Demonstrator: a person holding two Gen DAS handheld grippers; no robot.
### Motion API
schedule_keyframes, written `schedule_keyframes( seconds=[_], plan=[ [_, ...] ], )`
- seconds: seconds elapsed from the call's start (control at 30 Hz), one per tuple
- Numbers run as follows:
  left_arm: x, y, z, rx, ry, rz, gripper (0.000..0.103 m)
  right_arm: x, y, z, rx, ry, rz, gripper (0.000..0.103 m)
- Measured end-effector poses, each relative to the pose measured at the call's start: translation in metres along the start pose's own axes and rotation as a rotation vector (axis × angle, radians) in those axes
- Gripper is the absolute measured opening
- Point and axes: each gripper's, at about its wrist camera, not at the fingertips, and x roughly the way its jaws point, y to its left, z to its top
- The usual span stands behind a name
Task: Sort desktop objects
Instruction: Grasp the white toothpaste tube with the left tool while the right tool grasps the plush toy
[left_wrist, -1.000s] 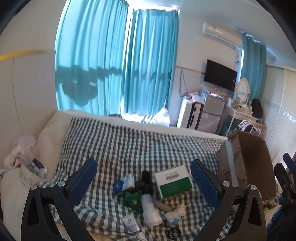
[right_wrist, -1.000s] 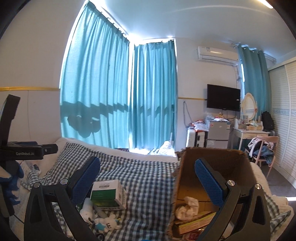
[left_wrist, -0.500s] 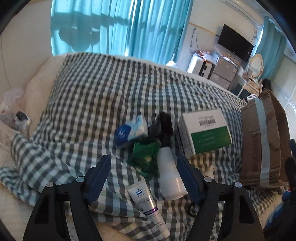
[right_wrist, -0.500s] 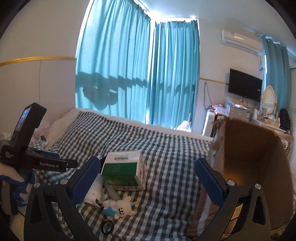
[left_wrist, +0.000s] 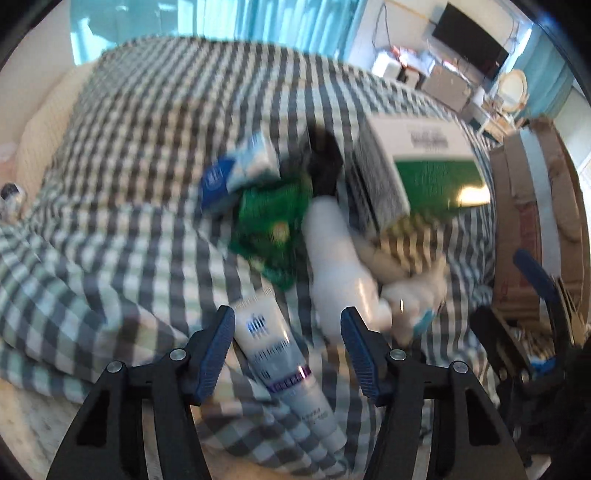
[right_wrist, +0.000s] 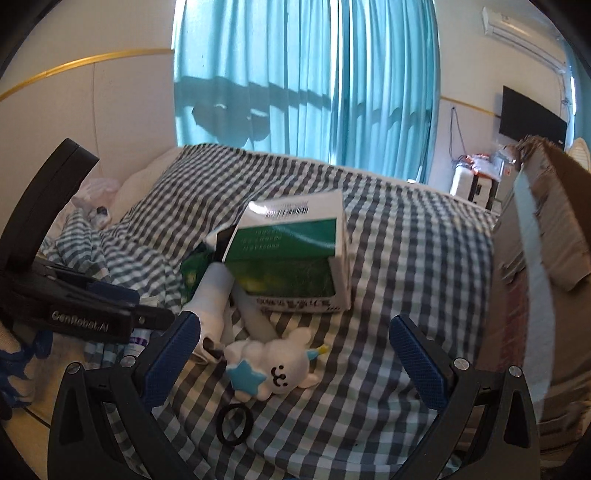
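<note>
A pile of small objects lies on a checked cloth (left_wrist: 122, 155). My left gripper (left_wrist: 288, 332) is open, its jaws on either side of a white cream tube (left_wrist: 273, 343) with purple print, close above it. Beside it lie a white bottle (left_wrist: 336, 258), a green packet (left_wrist: 269, 225), a blue and white pack (left_wrist: 236, 170), a black item (left_wrist: 325, 158) and a green and white box (left_wrist: 424, 166). My right gripper (right_wrist: 295, 347) is open, low over a white plush toy (right_wrist: 273, 365) with a blue star. The box (right_wrist: 291, 251) lies behind the toy.
A brown cardboard box (left_wrist: 532, 206) stands at the right edge of the cloth; its flap (right_wrist: 546, 221) shows in the right wrist view. A black ring (right_wrist: 234, 422) lies near the toy. The left gripper's body (right_wrist: 74, 306) is at the left. Blue curtains (right_wrist: 306, 77) hang behind.
Both grippers have dropped and moved in toward the pile. The left gripper's jaws have narrowed and now straddle the cream tube. The right gripper has come down over the plush toy.
</note>
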Motion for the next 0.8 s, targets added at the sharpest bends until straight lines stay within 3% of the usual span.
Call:
schedule_keyframes(
  seconds=[0.17, 0.43, 0.53, 0.6, 0.67, 0.7, 0.73, 0.77, 0.8],
  plan=[
    [0.002, 0.006, -0.004, -0.030, 0.041, -0.007, 0.062, 0.017, 0.005, -0.009, -0.012, 0.067, 0.043, 0.103],
    [-0.001, 0.000, -0.013, 0.024, 0.102, -0.001, 0.066, 0.045, 0.017, -0.023, -0.079, 0.128, 0.009, 0.103],
    [0.006, -0.007, -0.016, 0.057, 0.113, 0.017, 0.074, 0.055, 0.017, -0.029, -0.095, 0.154, -0.004, 0.103],
    [0.011, -0.013, -0.018, 0.072, 0.112, 0.006, 0.087, 0.059, 0.016, -0.030, -0.098, 0.162, -0.011, 0.103],
    [0.015, -0.018, -0.019, 0.084, 0.094, 0.022, 0.087, 0.059, 0.014, -0.030, -0.101, 0.158, -0.015, 0.100],
    [0.015, -0.018, -0.019, 0.080, 0.082, 0.024, 0.087, 0.060, 0.013, -0.031, -0.095, 0.166, 0.001, 0.089],
    [0.015, -0.019, -0.020, 0.078, 0.072, 0.023, 0.087, 0.061, 0.011, -0.031, -0.085, 0.176, 0.017, 0.078],
    [0.013, -0.019, -0.021, 0.088, 0.063, 0.036, 0.077, 0.061, 0.008, -0.031, -0.069, 0.181, 0.023, 0.078],
    [0.011, -0.018, -0.021, 0.093, 0.055, 0.061, 0.056, 0.060, 0.005, -0.031, -0.055, 0.184, 0.035, 0.078]
  ],
)
